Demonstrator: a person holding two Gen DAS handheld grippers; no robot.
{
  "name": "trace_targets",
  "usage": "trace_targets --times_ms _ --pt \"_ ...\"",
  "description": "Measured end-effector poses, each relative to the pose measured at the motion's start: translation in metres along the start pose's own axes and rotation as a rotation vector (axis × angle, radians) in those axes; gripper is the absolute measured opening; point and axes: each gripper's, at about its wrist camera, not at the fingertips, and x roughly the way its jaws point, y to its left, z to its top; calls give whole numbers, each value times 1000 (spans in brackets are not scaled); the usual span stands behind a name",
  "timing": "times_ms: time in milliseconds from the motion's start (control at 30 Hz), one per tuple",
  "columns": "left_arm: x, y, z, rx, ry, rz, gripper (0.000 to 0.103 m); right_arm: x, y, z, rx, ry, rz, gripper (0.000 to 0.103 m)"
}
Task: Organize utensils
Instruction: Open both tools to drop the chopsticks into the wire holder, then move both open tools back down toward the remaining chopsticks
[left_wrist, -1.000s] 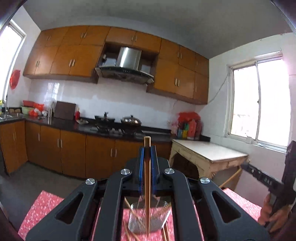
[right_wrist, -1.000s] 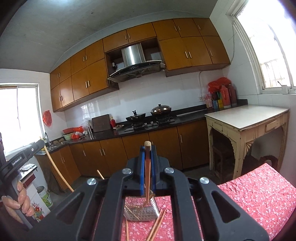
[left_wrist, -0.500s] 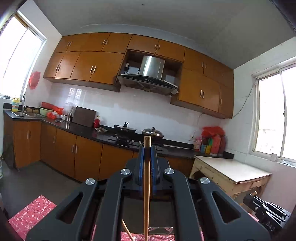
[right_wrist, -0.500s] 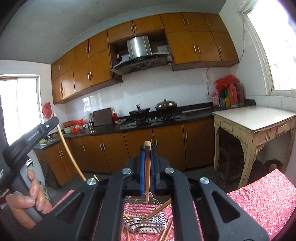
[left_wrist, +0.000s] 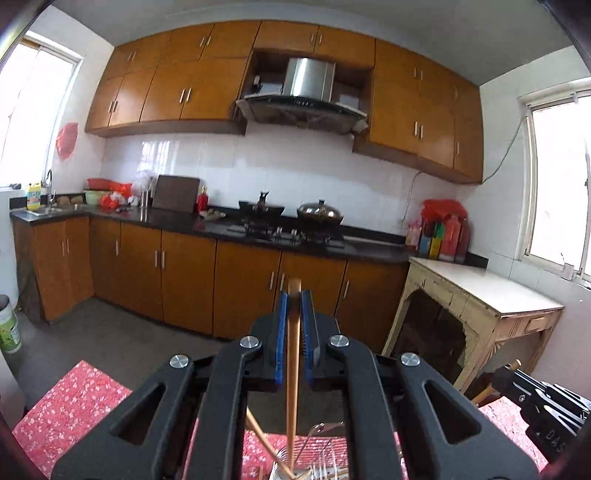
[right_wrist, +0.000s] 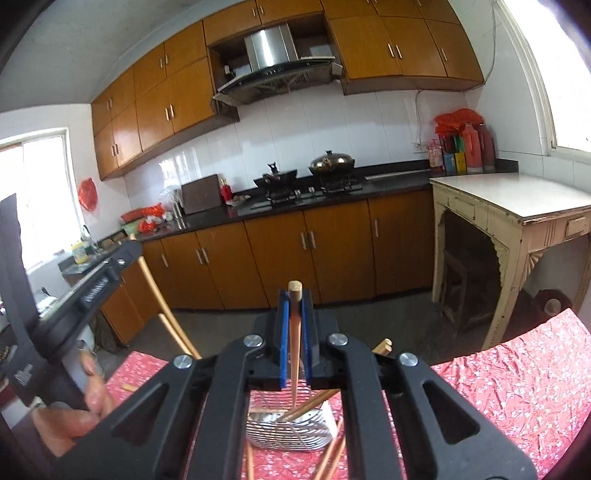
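My left gripper (left_wrist: 294, 295) points over the table's far edge with a light wooden chopstick (left_wrist: 293, 369) upright between its blue pads. Its jaws are opening, thin gaps show beside the blurred stick, and the stick's lower end reaches a glass holder (left_wrist: 284, 469). My right gripper (right_wrist: 294, 295) holds a darker chopstick (right_wrist: 294, 350) upright, tip just above a wire basket (right_wrist: 288, 432) with several chopsticks in it. These jaws are starting to open, but the pads still press on the stick. In the right wrist view, the left gripper's body (right_wrist: 107, 266) shows at the left.
A red floral cloth (right_wrist: 498, 387) covers the table. Loose chopsticks (right_wrist: 332, 458) lie beside the basket. A person's hand (right_wrist: 74, 410) grips the left tool. Beyond are the kitchen cabinets (left_wrist: 184, 280) and a pale side table (left_wrist: 480, 291) to the right.
Both grippers have come down and forward toward the basket, which now looks larger under the right one. The left chopstick has blurred and sits slightly lower between its pads.
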Motion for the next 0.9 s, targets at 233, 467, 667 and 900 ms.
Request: trace_targets --times_ms 233,467,667,900 --pt "-29 26 8 -17 -17 43 51 -23 -25 -6 54 -18 -69 34" --pt "-75 53 2 -14 -5 63 53 -59 -50 -37 92 2 -145 34" --pt "-113 78 -46 5 49 95 60 -56 -51 -114 87 173 -152 34" --pt "-104 83 -145 75 298 71 62 -23 -26 -226 121 459 -45 22"
